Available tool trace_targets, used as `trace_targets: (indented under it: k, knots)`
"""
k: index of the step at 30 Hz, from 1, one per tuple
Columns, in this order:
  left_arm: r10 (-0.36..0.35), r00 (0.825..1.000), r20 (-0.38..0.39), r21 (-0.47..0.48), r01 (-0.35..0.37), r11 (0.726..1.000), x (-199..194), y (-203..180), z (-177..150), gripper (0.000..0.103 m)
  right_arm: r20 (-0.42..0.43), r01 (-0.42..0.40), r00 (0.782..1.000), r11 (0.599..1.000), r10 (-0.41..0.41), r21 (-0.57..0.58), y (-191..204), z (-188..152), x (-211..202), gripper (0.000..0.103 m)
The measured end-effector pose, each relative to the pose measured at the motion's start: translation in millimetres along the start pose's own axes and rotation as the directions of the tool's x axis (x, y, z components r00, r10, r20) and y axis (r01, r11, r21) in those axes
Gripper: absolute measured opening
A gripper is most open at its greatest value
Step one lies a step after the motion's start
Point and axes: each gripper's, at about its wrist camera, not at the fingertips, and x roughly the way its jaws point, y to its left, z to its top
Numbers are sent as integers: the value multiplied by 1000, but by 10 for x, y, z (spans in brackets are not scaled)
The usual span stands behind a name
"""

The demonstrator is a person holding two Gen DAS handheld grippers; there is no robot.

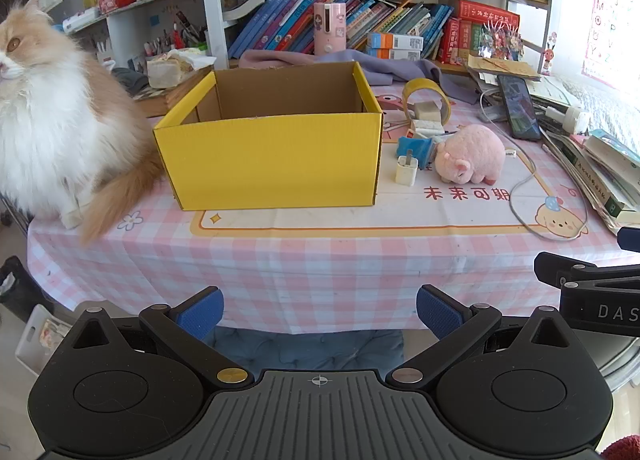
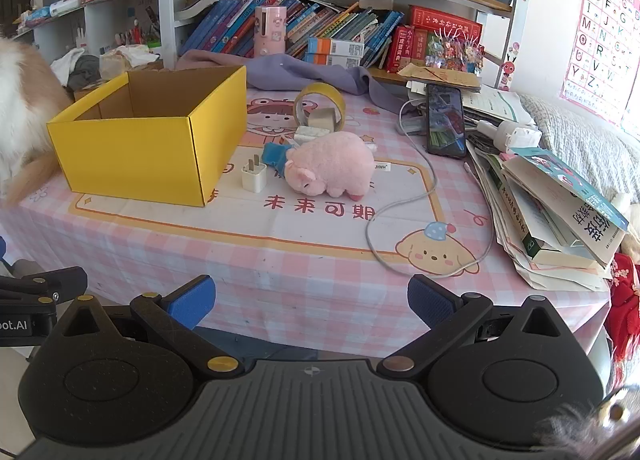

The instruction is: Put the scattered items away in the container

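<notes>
Yellow box (image 1: 272, 155) sits open-topped and seemingly empty at mid-bench, ready to receive, with the pink plush pig (image 2: 330, 163), white charger plug (image 2: 254, 176) and tape roll (image 2: 320, 105) scattered just to its right. Both the left gripper (image 1: 320, 312) and right gripper (image 2: 311, 302) hang back off the bench's near edge, jaws spread wide and holding nothing, everything well ahead of them. A fluffy cat (image 1: 52, 119) sits right beside the box — one to watch!

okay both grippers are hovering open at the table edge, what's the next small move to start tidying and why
Probably reach the right gripper forward to the pink plush pig. Both grippers are open and empty, the yellow box looks empty, and the pig lies nearest, just right of the box beside the white charger plug.
</notes>
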Motion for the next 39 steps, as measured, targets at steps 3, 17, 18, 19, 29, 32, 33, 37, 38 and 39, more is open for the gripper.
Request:
trace_targets:
  k: [3,17,18,19,29,32,33,37,38,39]
  knots:
    - [-5,1000,-2,2,5,1000,13,10,6,103,-1,0,1000,1000,0,-2,5,13,-12,103]
    - [-7,1000,-3,11,7,1000,66,55,5,103,-9,-5,1000,1000,5,-12,73,26,45,103]
    - [-8,1000,-3,11,8,1000,67,58,6,103,-11,-4,1000,1000,4,-14,78,20,55,103]
    - [-9,1000,-3,12,9,1000,68,59,7,103,-11,-4,1000,1000,4,-14,82,22,53,103]
    - [-32,999,-19,31,32,999,136,24,18,103,-28,17,999,1000,-17,-3,34,11,55,103]
    - [-40,999,-20,37,40,998,144,9,24,103,-32,25,999,1000,-25,-2,26,12,47,103]
    - [-42,999,-20,38,43,998,148,5,27,103,-32,25,999,1000,-25,-2,25,18,48,103]
    - [-53,998,-23,40,54,998,170,-12,42,103,-34,25,999,1000,-25,0,9,21,60,103]
    - [-56,998,-23,42,57,997,176,-21,47,103,-34,24,999,1000,-24,2,6,22,69,103]
    - [-59,998,-24,43,60,997,181,-26,49,103,-36,23,999,1000,-23,5,-2,22,73,103]
